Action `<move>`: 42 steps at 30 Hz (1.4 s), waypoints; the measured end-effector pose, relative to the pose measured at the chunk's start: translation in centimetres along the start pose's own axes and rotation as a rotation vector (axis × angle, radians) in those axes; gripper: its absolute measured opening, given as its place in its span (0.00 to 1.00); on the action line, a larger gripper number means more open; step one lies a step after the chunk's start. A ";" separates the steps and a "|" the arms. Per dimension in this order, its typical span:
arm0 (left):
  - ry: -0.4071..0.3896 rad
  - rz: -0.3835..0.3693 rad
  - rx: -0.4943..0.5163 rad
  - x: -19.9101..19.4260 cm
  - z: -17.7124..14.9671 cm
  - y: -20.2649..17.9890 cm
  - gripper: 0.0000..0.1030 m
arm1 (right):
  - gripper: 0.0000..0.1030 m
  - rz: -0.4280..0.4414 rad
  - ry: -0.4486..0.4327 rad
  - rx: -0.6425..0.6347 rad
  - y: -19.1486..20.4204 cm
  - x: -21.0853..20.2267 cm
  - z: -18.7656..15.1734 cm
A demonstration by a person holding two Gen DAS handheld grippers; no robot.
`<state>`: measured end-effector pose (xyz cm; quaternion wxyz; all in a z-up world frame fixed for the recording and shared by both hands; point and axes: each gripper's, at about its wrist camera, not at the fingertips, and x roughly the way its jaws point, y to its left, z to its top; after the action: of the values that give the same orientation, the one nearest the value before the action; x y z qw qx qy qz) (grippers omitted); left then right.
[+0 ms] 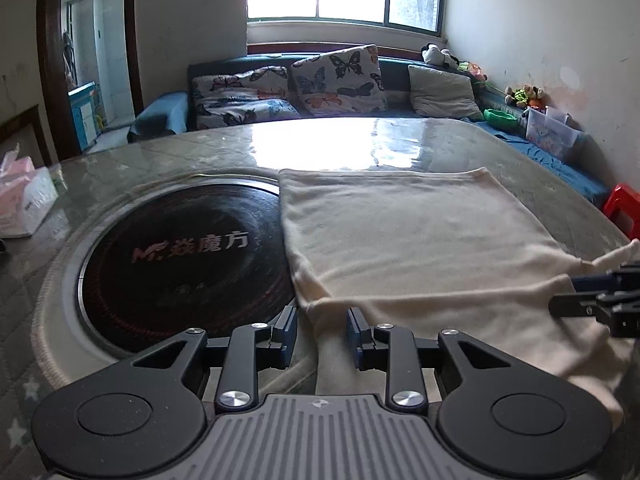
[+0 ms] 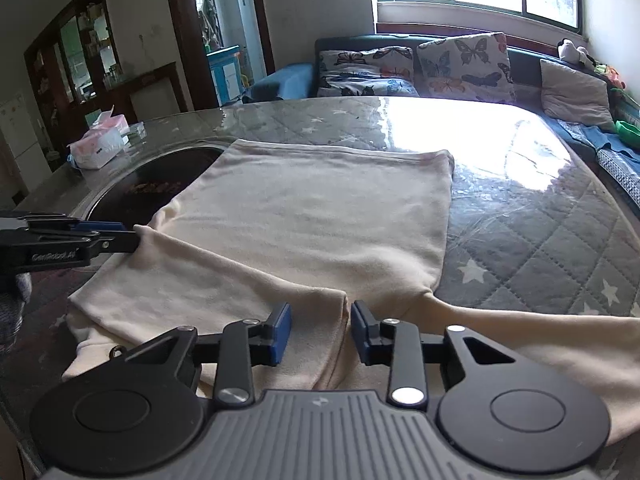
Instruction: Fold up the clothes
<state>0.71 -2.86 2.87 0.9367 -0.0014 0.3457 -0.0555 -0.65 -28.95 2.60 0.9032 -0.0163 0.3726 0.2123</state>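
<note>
My 2 tools sit at the near fold of the cream garment (image 1: 420, 232) spread on the tabletop (image 2: 540, 216). Left tool (image 1: 322, 334) and right tool (image 2: 320, 330) both gape, fold edge between fingers, nothing pinched.

Cream garment (image 2: 312, 216); grey star-quilted table cover (image 2: 540, 240); butterfly-print cushions (image 1: 340, 76); black-and-blue grippers (image 1: 322, 334)
</note>
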 end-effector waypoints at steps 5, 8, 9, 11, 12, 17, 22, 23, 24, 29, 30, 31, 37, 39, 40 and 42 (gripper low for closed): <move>-0.008 -0.035 -0.021 0.3 -0.1 0.4 0.14 | 0.19 -0.013 0.002 -0.011 0.2 0.1 0.2; -0.033 -0.028 -0.032 -0.3 -0.2 0.6 0.13 | 0.11 -0.023 -0.010 -0.021 0.4 -0.1 0.3; -0.039 -0.025 -0.034 -0.4 -0.2 0.6 0.12 | 0.09 -0.024 -0.024 -0.024 0.6 -0.3 0.4; -0.046 -0.023 -0.036 -0.7 -0.3 0.7 0.12 | 0.08 -0.027 -0.038 -0.027 0.7 -0.3 0.6; -0.047 -0.025 -0.033 -0.8 -0.3 0.6 0.11 | 0.08 -0.029 -0.040 -0.026 0.7 -0.2 0.7; -0.052 -0.035 -0.020 -1.6 -0.4 0.4 0.06 | 0.14 -0.044 -0.014 -0.025 0.3 0.6 0.4; -0.056 -0.044 -0.008 -2.4 -0.4 0.3 0.07 | 0.17 -0.041 -0.049 -0.062 0.8 -1.6 0.5; -0.057 -0.046 -0.005 -2.5 -0.4 0.2 0.07 | 0.17 -0.032 -0.050 -0.074 1.0 -1.9 0.5; -0.058 -0.048 -0.003 -2.7 -0.5 0.2 0.07 | 0.17 -0.022 -0.047 -0.087 1.4 -2.2 0.4; -0.043 -0.127 0.099 -3.2 -1.7 -2.7 0.08 | 0.17 0.033 -0.022 -0.166 3.1 -2.5 -0.8; -0.037 -0.133 0.117 -3.1 -2.0 -3.1 0.08 | 0.17 0.037 -0.014 -0.169 3.3 -2.5 -1.2; -0.031 -0.140 0.135 -3.0 -2.2 -3.5 0.08 | 0.17 0.041 -0.005 -0.171 3.5 -2.4 -1.5; -0.007 -0.140 0.195 -2.6 -2.9 -4.6 0.09 | 0.18 0.036 -0.014 -0.151 3.4 -3.4 -2.4; -0.019 -0.146 0.189 -2.9 -2.5 -4.7 0.09 | 0.19 0.025 -0.032 -0.123 2.8 -4.1 -2.4; -0.027 -0.149 0.189 -3.1 -2.3 -4.8 0.09 | 0.20 0.016 -0.044 -0.095 2.0 -4.7 -2.5; -0.041 -0.160 0.192 -3.2 -1.8 -5.3 0.11 | 0.23 -0.018 -0.063 -0.048 0.6 -5.6 -2.8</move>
<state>-3.45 -7.75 3.76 0.9320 0.0595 0.3183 -0.1629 -6.33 -31.02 4.43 0.9158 -0.0348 0.3385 0.2135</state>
